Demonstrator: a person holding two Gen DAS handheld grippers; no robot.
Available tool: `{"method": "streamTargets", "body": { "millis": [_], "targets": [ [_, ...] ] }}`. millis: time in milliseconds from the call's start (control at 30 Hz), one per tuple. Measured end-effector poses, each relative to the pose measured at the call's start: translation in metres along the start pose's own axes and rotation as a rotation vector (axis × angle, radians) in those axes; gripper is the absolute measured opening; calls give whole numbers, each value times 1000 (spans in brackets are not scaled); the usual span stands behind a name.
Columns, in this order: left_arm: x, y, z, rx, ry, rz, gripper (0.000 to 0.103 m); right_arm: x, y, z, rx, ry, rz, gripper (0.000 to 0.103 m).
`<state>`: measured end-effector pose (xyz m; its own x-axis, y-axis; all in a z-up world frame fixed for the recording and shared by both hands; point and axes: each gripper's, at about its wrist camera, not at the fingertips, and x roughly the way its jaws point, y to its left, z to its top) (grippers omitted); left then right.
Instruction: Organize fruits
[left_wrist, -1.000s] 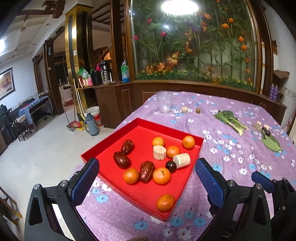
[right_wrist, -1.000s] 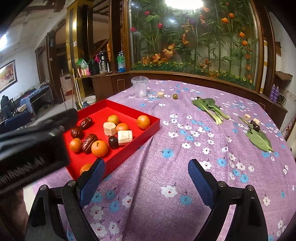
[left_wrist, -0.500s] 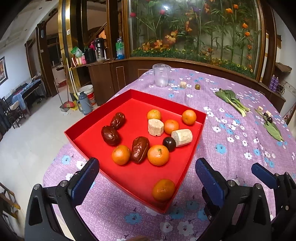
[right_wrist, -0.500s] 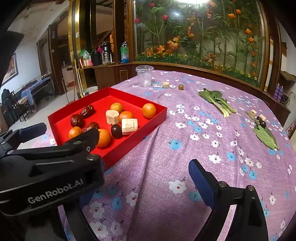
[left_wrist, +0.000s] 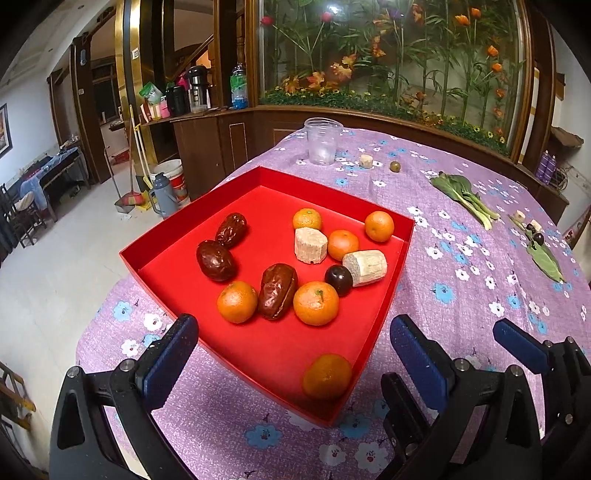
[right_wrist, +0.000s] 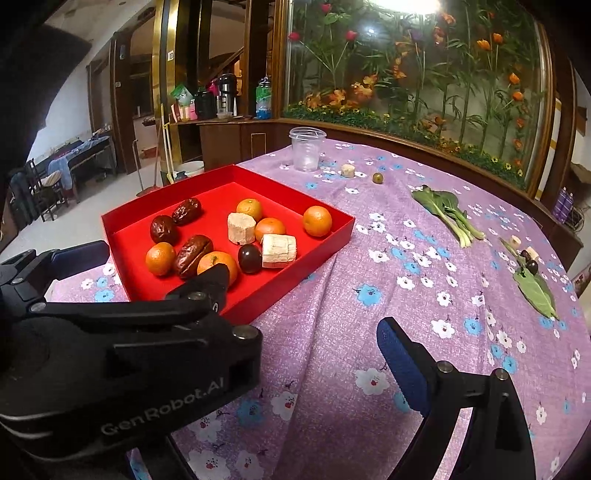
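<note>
A red tray (left_wrist: 397, 266) (right_wrist: 332, 236) on the purple flowered cloth holds several mandarins (left_wrist: 316, 302) (right_wrist: 317, 220), three brown dates (left_wrist: 277, 291) (right_wrist: 192, 254), a dark plum (left_wrist: 338, 280) (right_wrist: 249, 258) and two pale cane pieces (left_wrist: 365, 262) (right_wrist: 279, 251). My left gripper (left_wrist: 291, 350) is open and empty over the tray's near corner, one mandarin (left_wrist: 327, 376) just beyond it. My right gripper (right_wrist: 299, 354) is open and empty over the cloth right of the tray. The left gripper's body (right_wrist: 122, 354) hides its left finger.
A clear plastic cup (left_wrist: 323, 141) (right_wrist: 306, 148), a cane piece (right_wrist: 347, 170) and a small green fruit (right_wrist: 377, 178) stand beyond the tray. Bok choy (right_wrist: 445, 210), a green leaf (right_wrist: 535, 291), dark fruits (right_wrist: 530, 264) and cane bits lie at right. The table drops off left.
Both grippers have moved forward and lower toward the table. The left gripper now sits closer over the tray's near corner and fills more of the right wrist view.
</note>
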<state>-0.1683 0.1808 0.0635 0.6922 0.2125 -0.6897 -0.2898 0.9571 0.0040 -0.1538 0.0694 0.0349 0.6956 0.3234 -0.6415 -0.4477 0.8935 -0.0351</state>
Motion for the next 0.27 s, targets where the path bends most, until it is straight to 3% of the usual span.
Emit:
{"method": "streamTargets", "body": {
  "millis": [267],
  "targets": [
    [-15, -3, 14, 28, -36, 22, 103, -5, -14, 7, 42, -11, 11, 95]
  ]
}}
